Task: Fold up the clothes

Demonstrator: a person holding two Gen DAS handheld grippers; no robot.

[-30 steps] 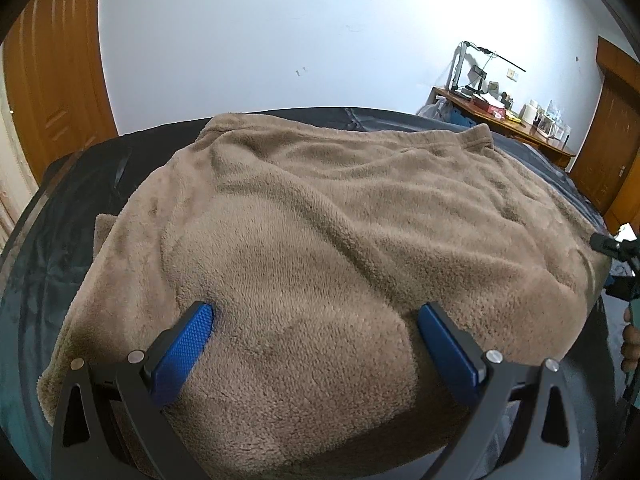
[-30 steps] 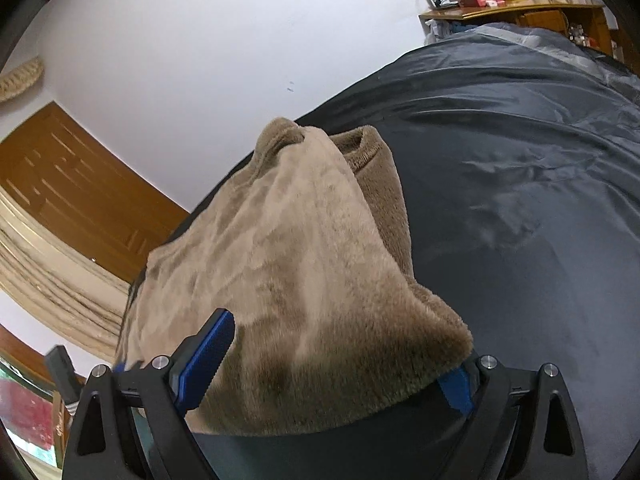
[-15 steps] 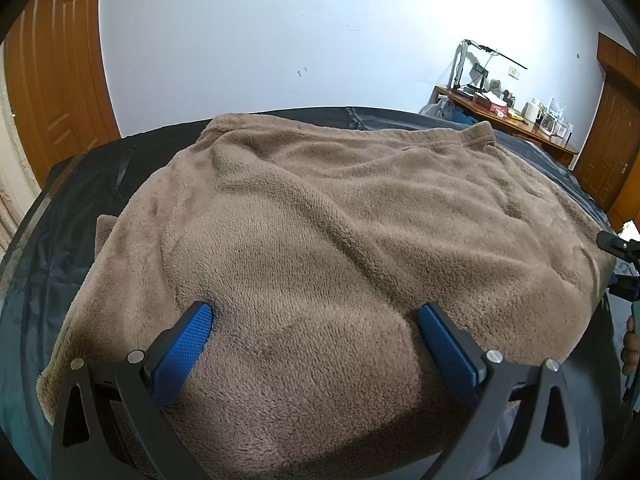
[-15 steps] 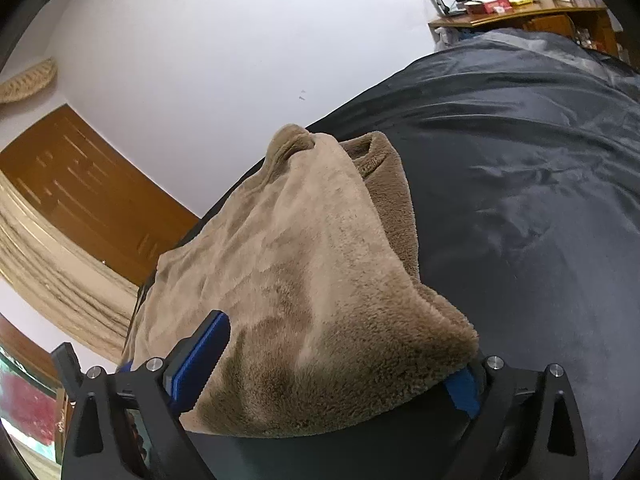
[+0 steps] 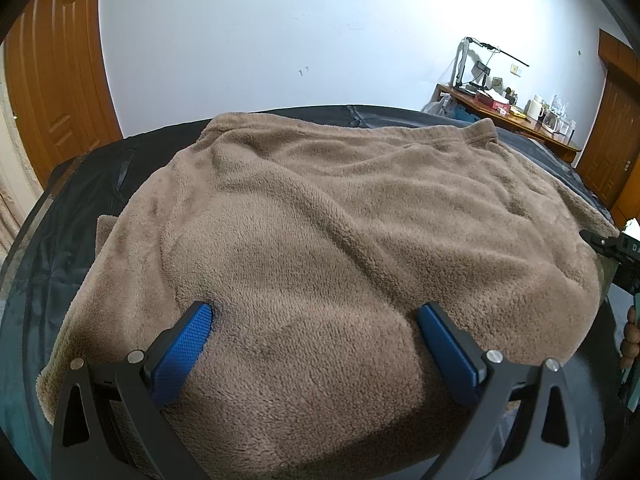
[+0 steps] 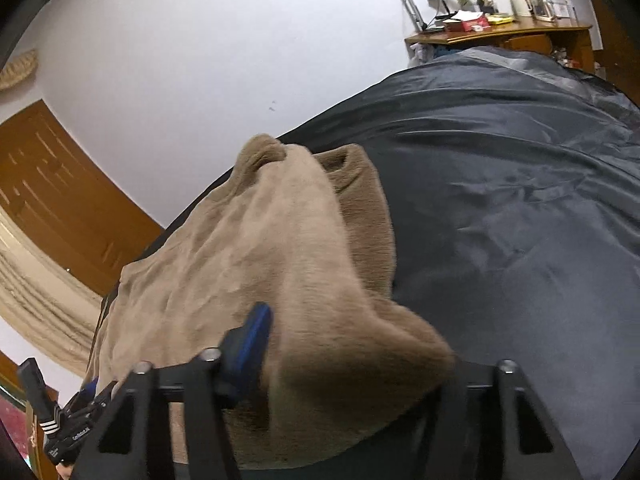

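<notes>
A: Fleece garment [image 5: 340, 240], brown, one item. Location?

B: Spread over a dark sheet [image 6: 520, 200] on a bed. Near hem lies under the left gripper [image 5: 316, 320]; near right corner is bunched in the right gripper [image 6: 352, 344].

A: Left gripper, condition?

B: Jaws wide apart. Both blue pads [image 5: 184, 348] rest on the pile, one either side of a low hump of fleece. Nothing pinched between them.

A: Right gripper?

B: Jaws have just been closing, with a thick fold of the fleece between them. The left blue pad [image 6: 252, 336] presses into the fabric; the other pad is buried under the fold and hidden. Gripping the garment, as far as shows.

A: Materials and shapes?

B: Garment: deep, fuzzy pile, soft rolling creases, a ribbed band along the far edge. Sheet: smooth, slightly glossy, finely wrinkled. Pads: cross-hatched rubbery face. Gripper frames: black, with triangular cut-outs and round silver pins.

A: Any lettering?

B: White characters on the black gripper body at the right edge of the left view, too cut off to read. A small white word on the other gripper's body at the lower left of the right view, too blurred to read.

A: Surroundings?

B: White wall, brown wooden doors [image 5: 60, 80], wooden desk [image 6: 500, 36] with a lamp and small clutter.
</notes>
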